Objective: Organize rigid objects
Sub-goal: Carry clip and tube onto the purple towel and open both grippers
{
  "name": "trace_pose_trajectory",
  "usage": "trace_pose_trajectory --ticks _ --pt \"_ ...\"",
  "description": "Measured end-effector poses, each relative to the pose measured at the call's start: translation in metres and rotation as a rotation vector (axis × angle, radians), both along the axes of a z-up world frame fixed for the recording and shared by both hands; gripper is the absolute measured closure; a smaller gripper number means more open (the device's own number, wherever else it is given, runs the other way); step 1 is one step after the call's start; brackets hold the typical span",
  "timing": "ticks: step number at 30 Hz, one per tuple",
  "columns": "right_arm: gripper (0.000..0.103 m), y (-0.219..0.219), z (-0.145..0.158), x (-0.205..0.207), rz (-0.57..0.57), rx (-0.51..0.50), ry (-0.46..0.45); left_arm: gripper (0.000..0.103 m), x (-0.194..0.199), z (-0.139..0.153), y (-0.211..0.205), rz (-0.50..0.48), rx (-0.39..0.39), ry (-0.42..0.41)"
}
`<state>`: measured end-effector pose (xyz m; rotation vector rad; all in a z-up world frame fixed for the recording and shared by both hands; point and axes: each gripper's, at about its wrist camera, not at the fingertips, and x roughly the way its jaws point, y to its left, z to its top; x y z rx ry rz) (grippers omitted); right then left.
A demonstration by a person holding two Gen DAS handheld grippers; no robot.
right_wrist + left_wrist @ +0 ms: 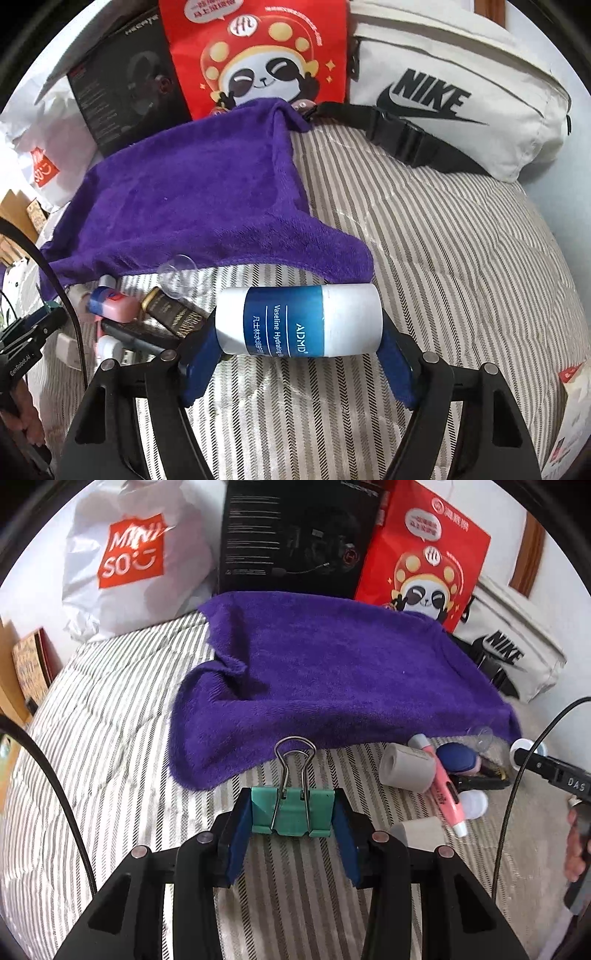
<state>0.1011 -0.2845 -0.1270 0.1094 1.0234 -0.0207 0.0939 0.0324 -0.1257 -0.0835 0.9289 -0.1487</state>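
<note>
The left gripper [293, 821] is clamped on a teal metal binder clip [293, 812], its blue pads pressing the clip's two sides; the clip's silver wire handles point forward, away from the gripper, toward the near edge of a purple terry towel [332, 672] spread just ahead on the striped grey-and-white quilt [110, 720] of the bed

The right gripper [299, 332] holds a white cylindrical tube with a blue ADMD Vaseline label [299, 321] lying crosswise between its jaws, one blue pad against each end, the tube resting just above the quilt

Ahead and to the left of the right gripper, at the towel's edge, lies a small heap: a pink bottle [116, 306], a dark brown bottle with gold lettering [173, 314] and a clear plastic cup [177, 273]
</note>
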Motion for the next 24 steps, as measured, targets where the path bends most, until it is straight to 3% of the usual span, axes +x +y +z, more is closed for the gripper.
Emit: trace_pose_trajectory --ticks 13,24 --pt "0.027 0.013 0.039 0.003 0.105 0.052 -0.073 0.063 -0.002 0.038 0.024 0.032 -0.023 -0.049" --pt "0.027 0.025 0.080 0.060 0.186 0.063 -0.150 0.063 0.047 0.081 0.018 -0.012 0.014 -0.112"
